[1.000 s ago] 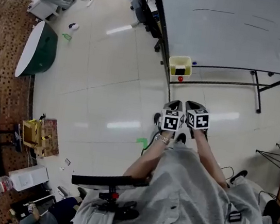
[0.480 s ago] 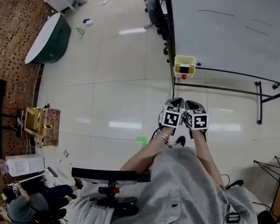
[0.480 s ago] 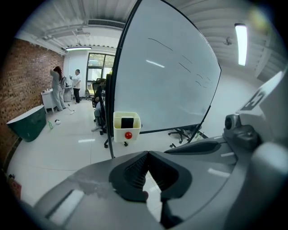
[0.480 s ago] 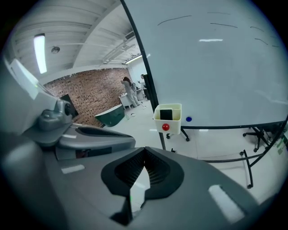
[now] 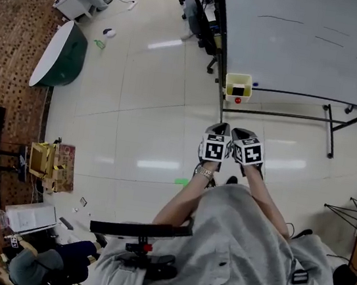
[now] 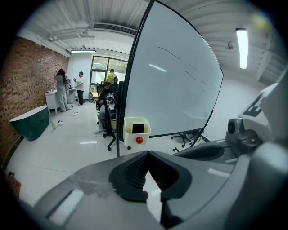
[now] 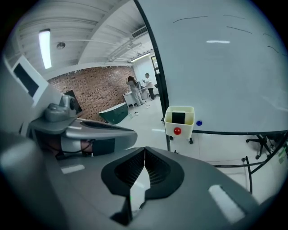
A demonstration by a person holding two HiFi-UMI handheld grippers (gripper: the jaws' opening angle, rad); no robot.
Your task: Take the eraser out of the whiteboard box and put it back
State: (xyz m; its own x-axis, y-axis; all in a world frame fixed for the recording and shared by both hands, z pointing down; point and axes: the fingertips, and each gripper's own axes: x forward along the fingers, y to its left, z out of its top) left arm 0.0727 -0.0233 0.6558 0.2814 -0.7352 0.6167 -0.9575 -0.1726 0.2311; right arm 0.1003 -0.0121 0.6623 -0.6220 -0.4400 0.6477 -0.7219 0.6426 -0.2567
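Left gripper [image 6: 147, 155] and right gripper [image 7: 144, 150] had edged up toward the whiteboard box [image 7: 189, 128], fingers clenched on nothing, eraser [image 7: 178, 117] sat inside it well ahead of them: approach only, no pick yet.

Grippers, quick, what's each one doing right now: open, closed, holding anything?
Left gripper: closed, holding nothing.
Right gripper: closed, holding nothing.
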